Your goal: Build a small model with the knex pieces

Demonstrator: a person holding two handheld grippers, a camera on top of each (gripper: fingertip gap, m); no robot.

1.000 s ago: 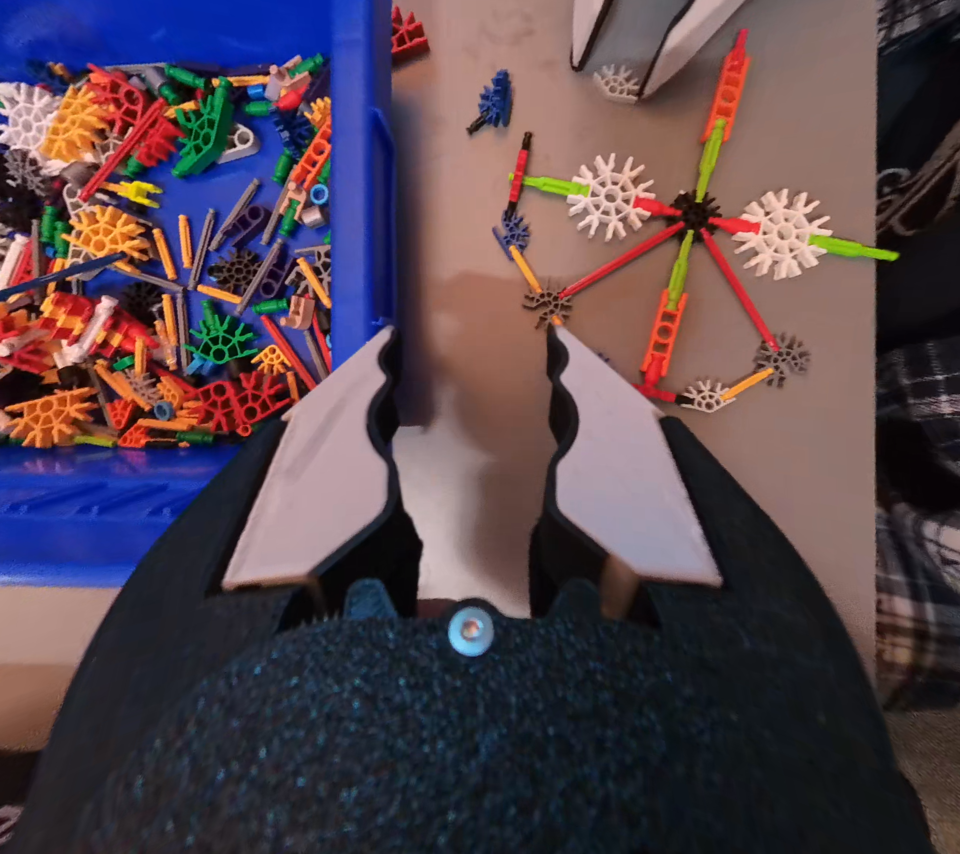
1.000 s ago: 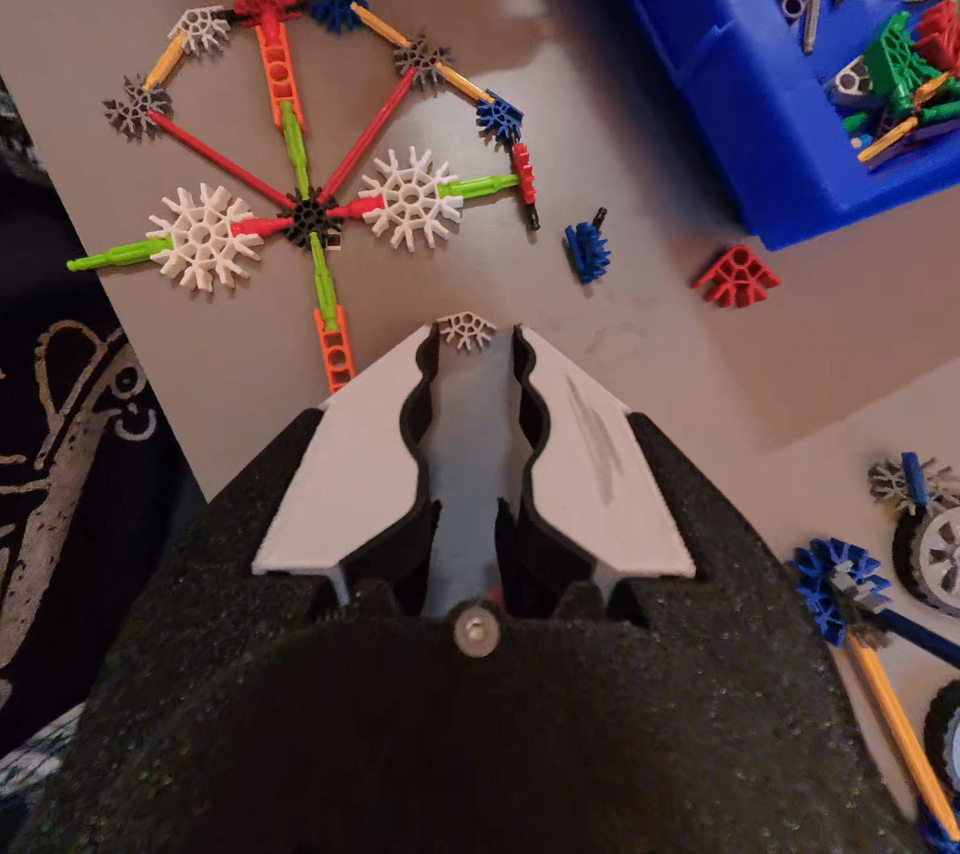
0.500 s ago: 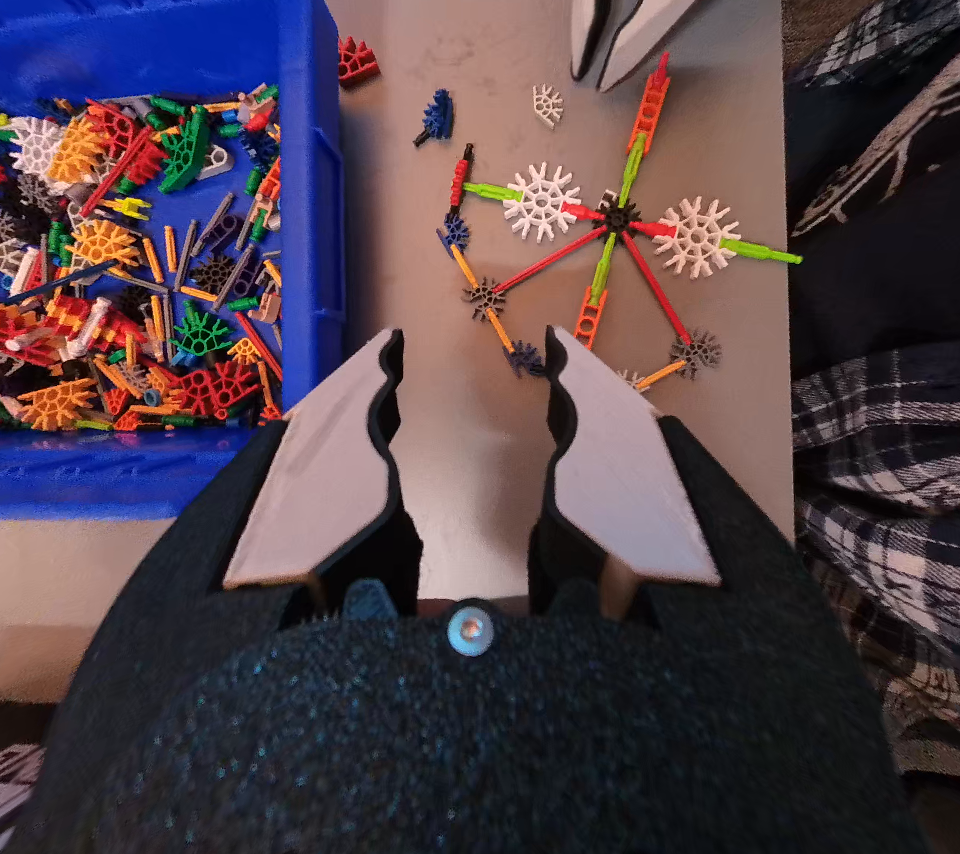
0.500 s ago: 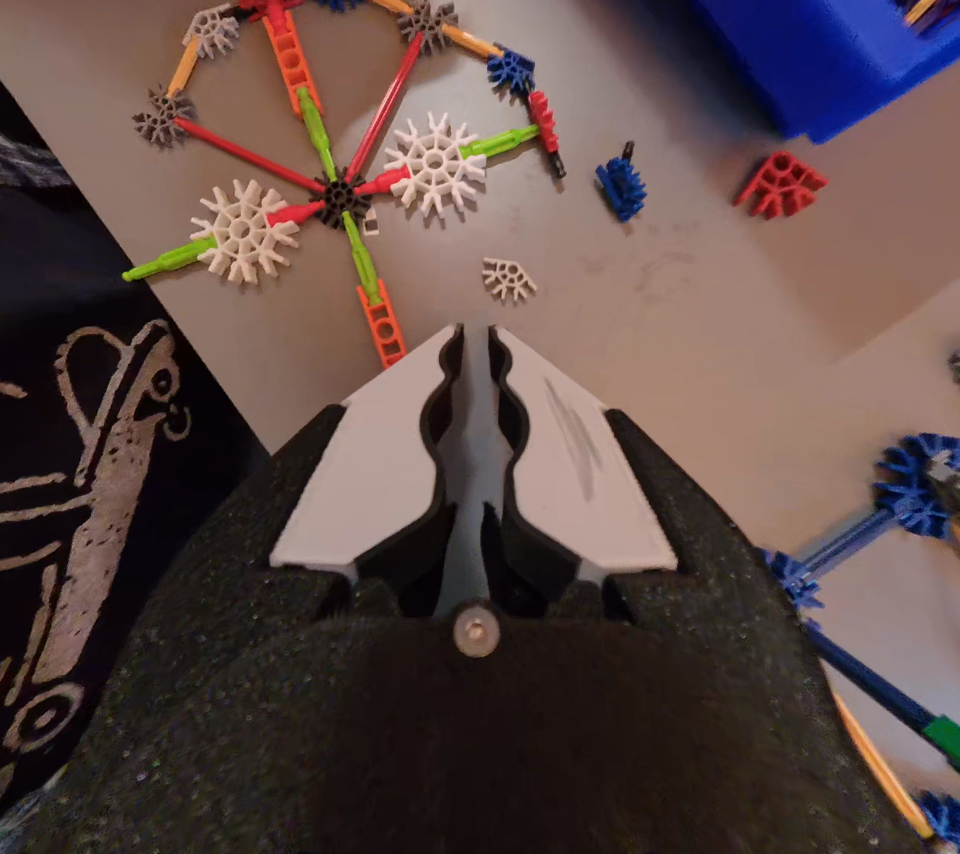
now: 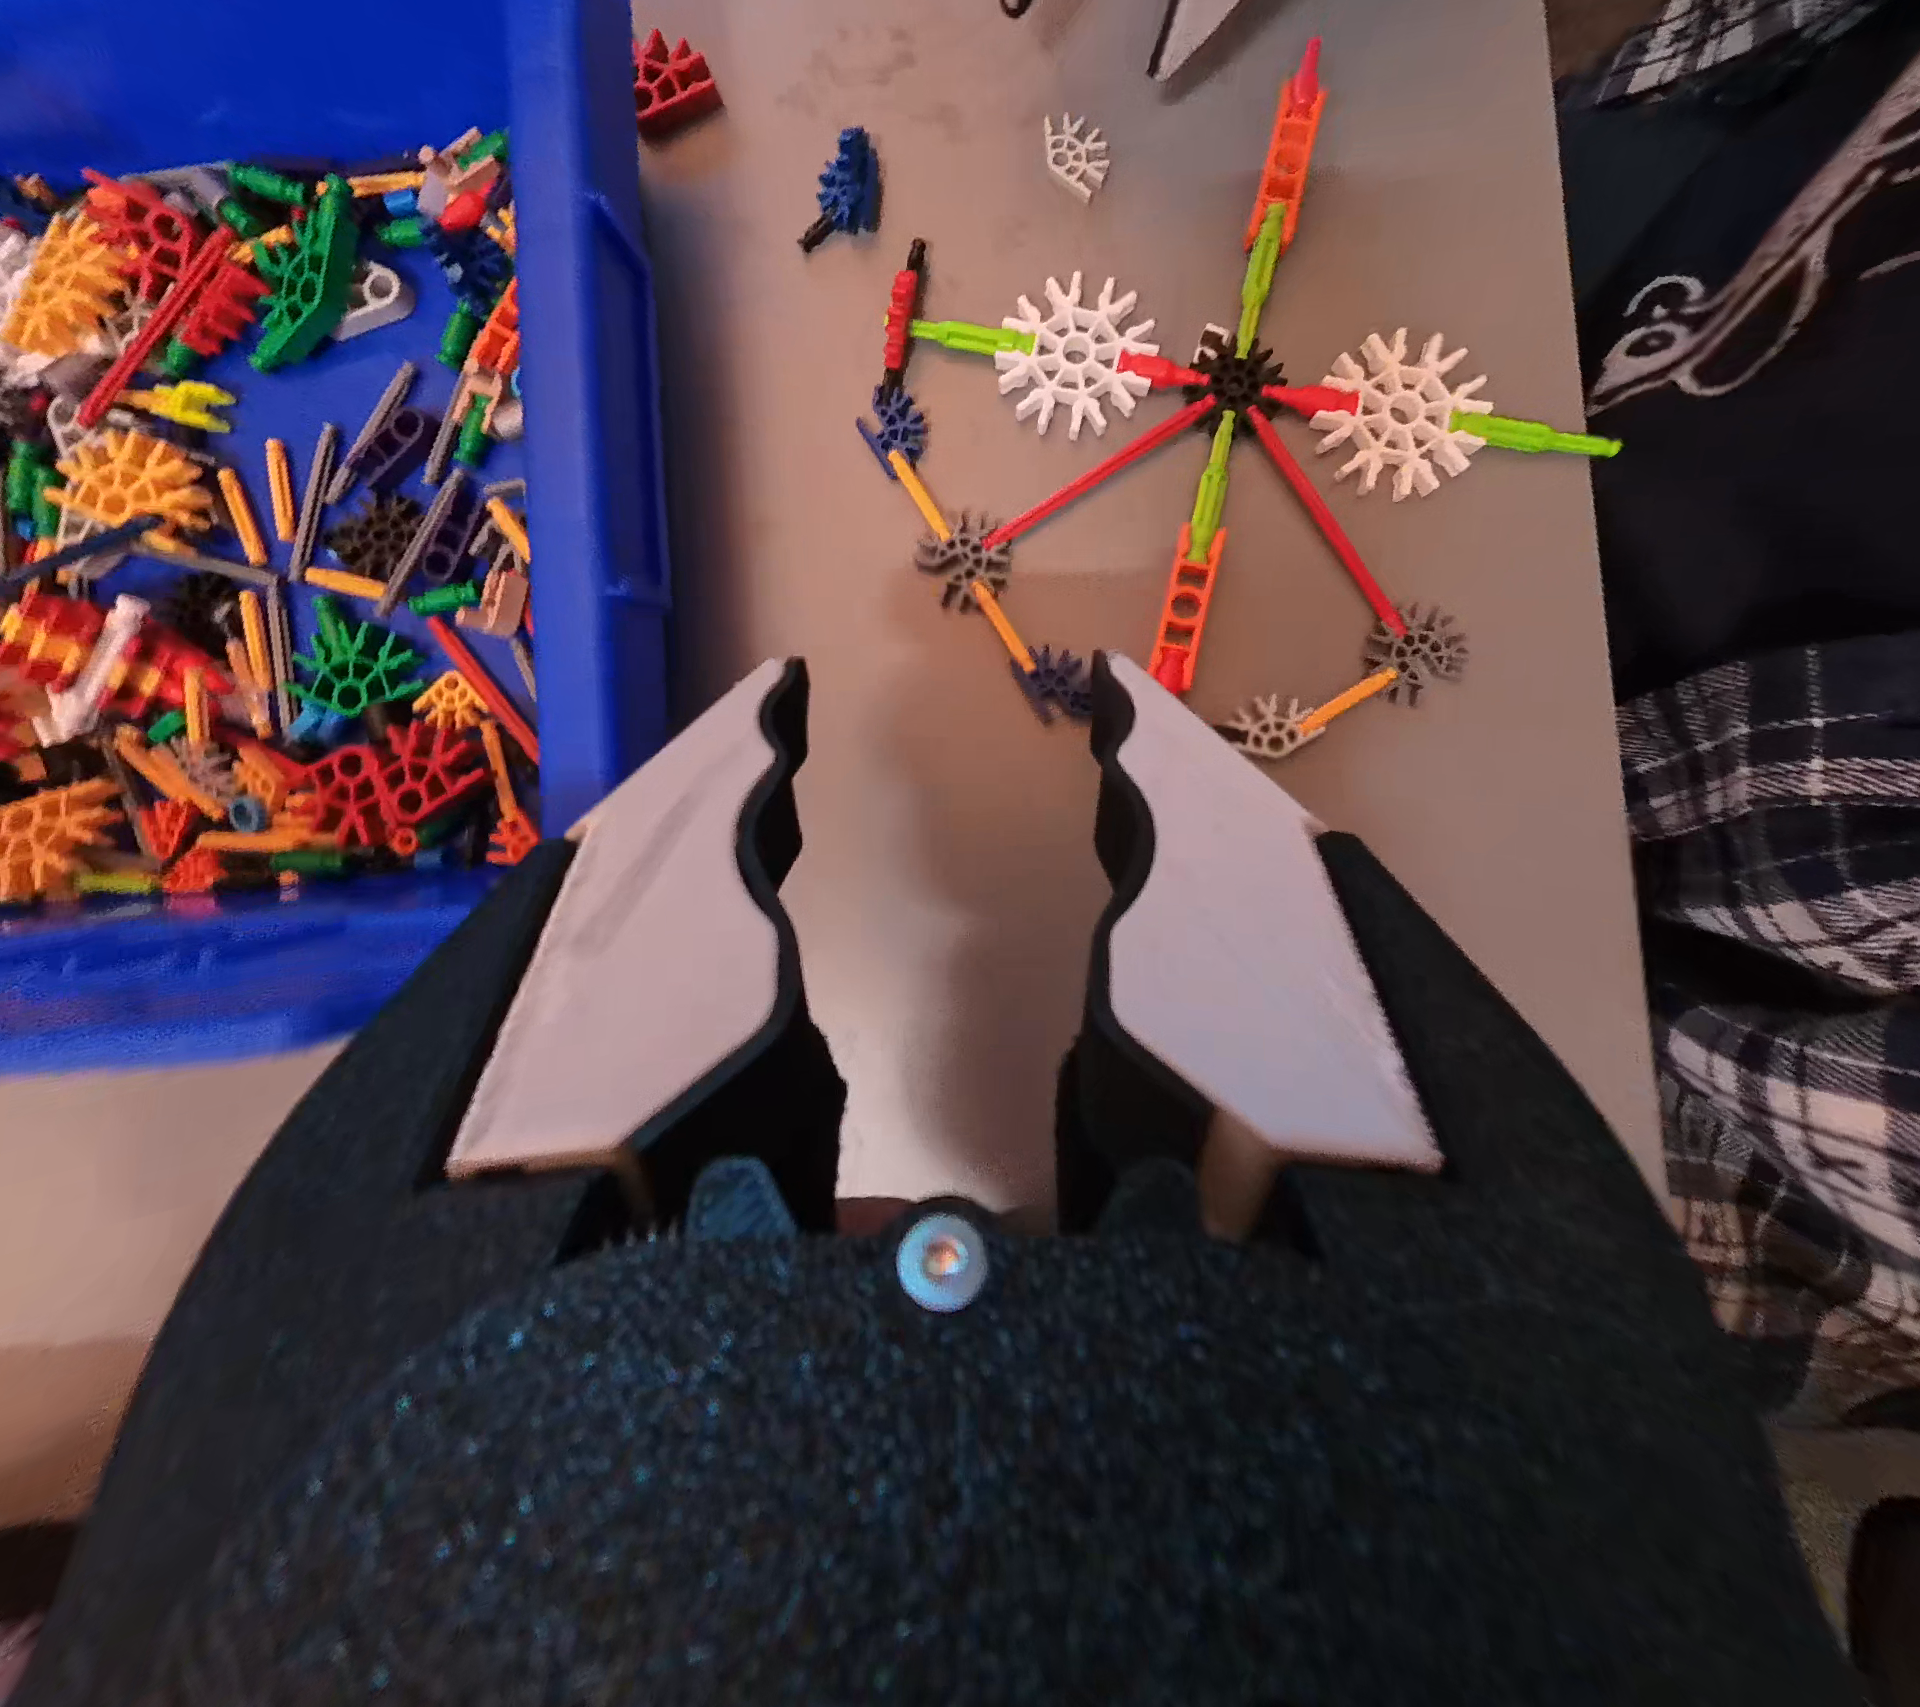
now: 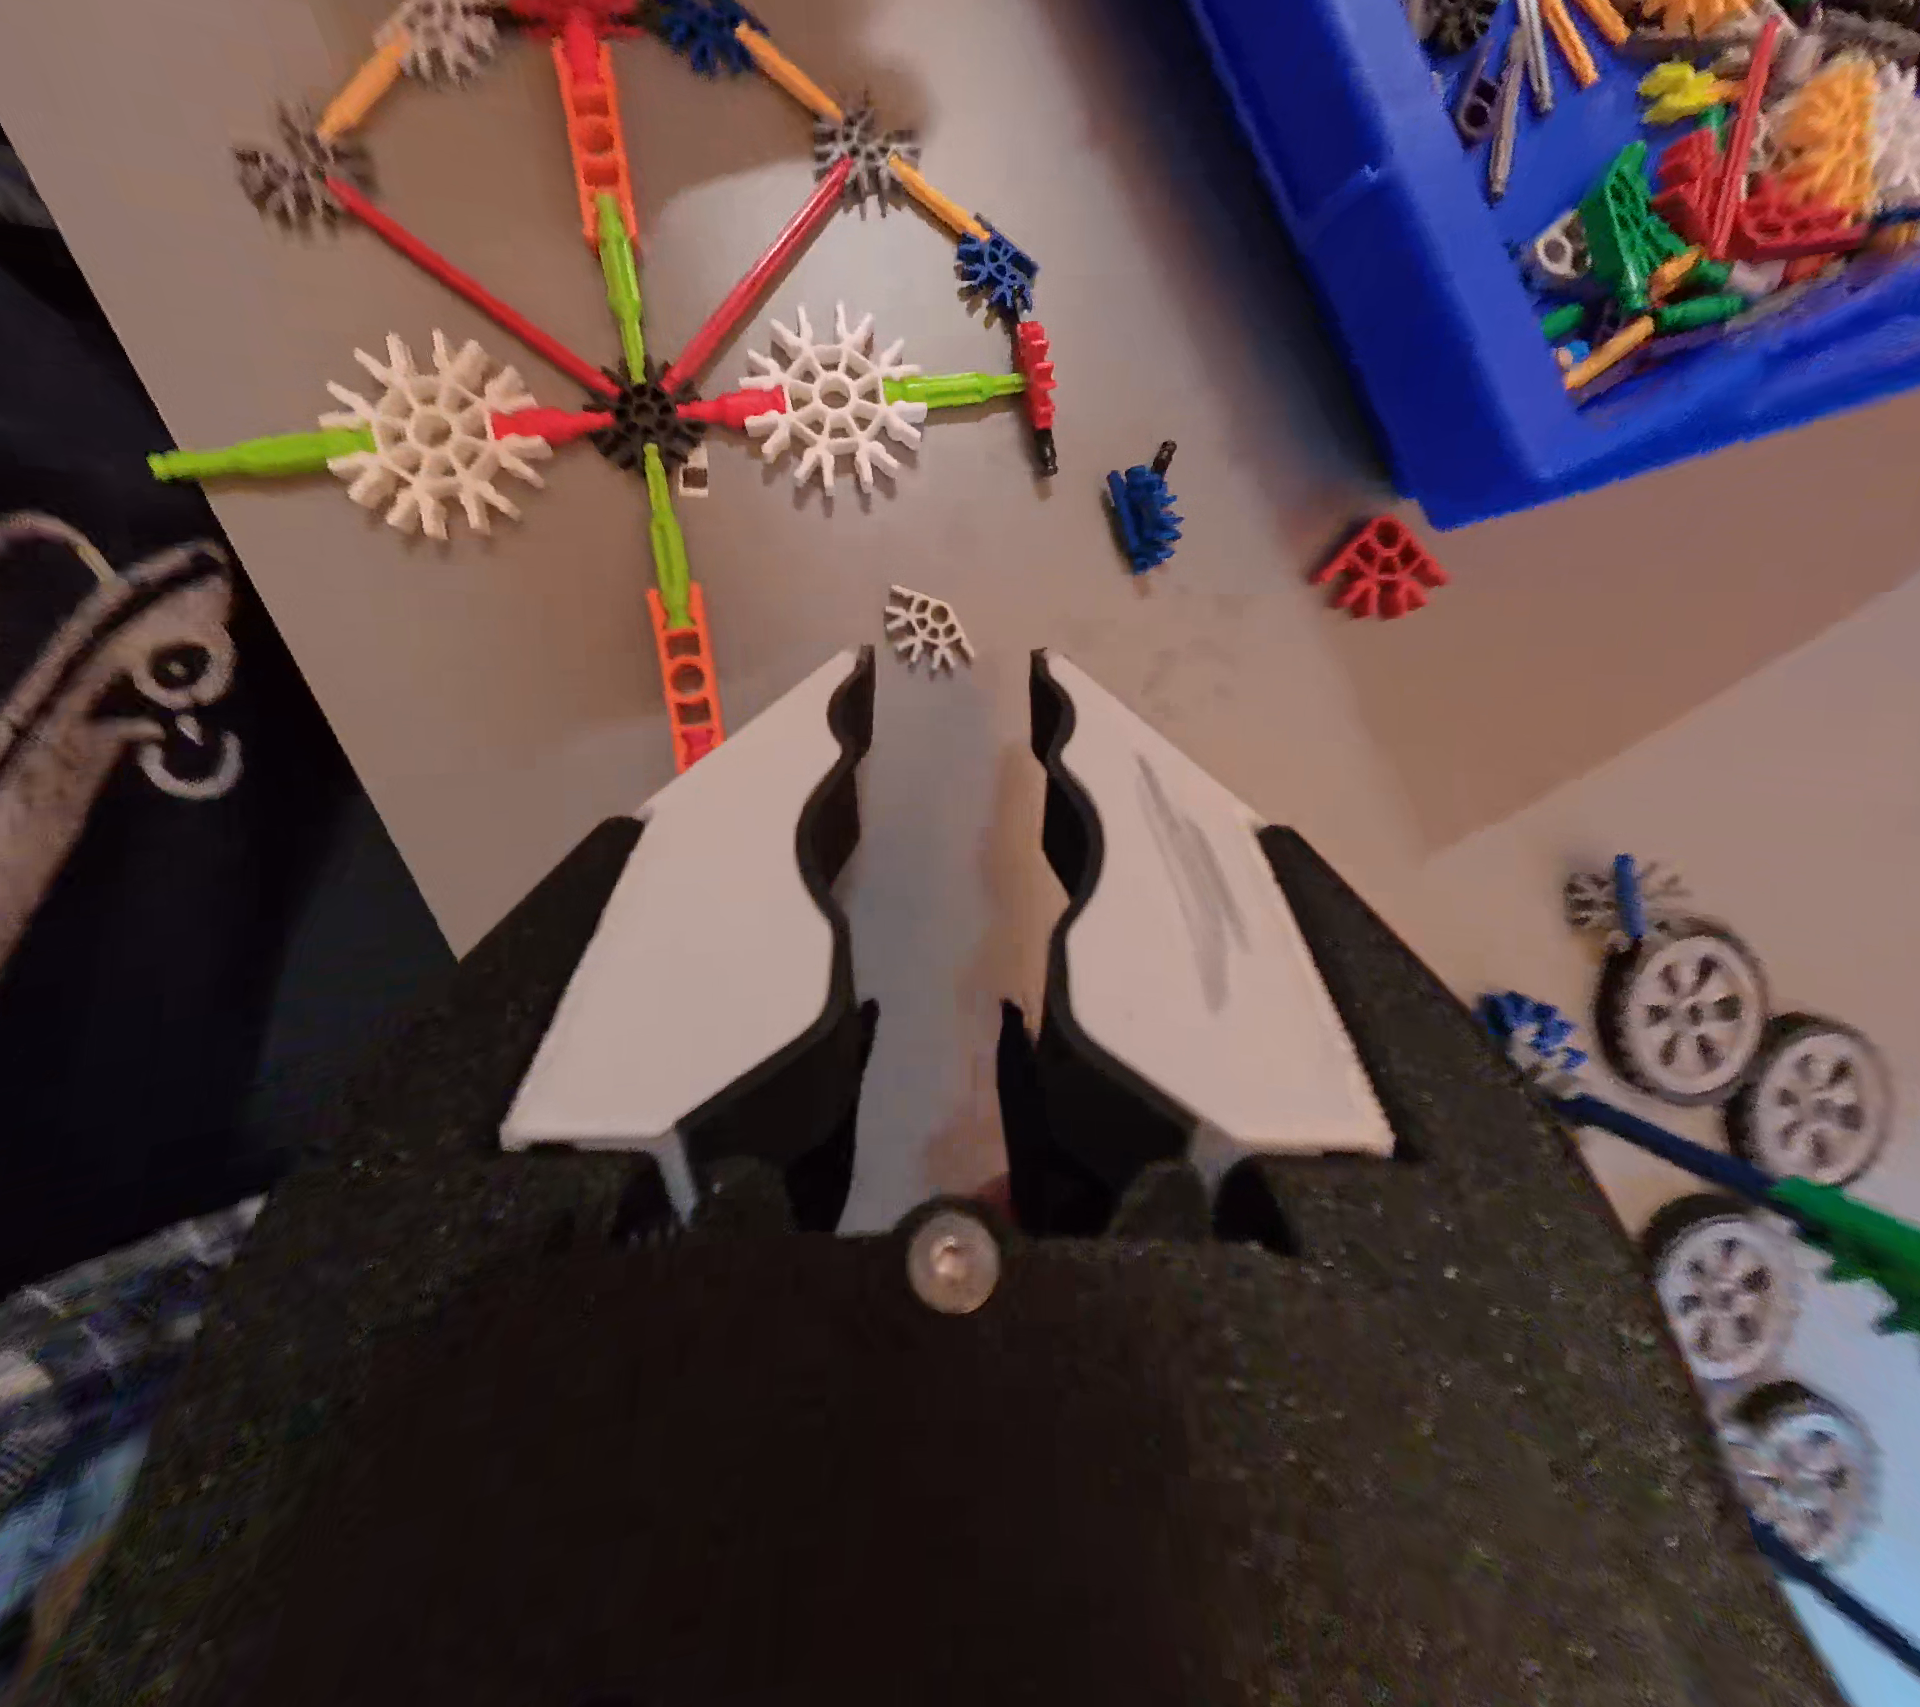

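Observation:
A flat spoked wheel of rods and connectors lies on the grey table, its black hub (image 5: pixel 1231 379) (image 6: pixel 644 416) between two white snowflake connectors. My left gripper (image 5: pixel 945 670) is open and empty above the table, its right fingertip beside the wheel's dark blue rim connector (image 5: pixel 1055 681). My right gripper (image 6: pixel 951 660) is open and empty, and it also shows at the top of the left wrist view (image 5: pixel 1089 36). A small white fan-shaped connector (image 6: pixel 928 627) (image 5: pixel 1075 156) lies loose on the table just beyond the right fingertips.
A blue bin (image 5: pixel 613 369) (image 6: pixel 1351 203) holds several loose rods and connectors. A loose blue connector (image 6: pixel 1143 504) and a red one (image 6: pixel 1382 566) lie between bin and wheel. A model with grey wheels (image 6: pixel 1683 1013) lies at the right. A person's dark clothing borders the table edge. The grippers' ends are close to 15 cm from one another.
The right gripper let go of the white connector, drew back nearly shut, then opened and came back close to it. The left gripper pulled back, then moved closer, staying open.

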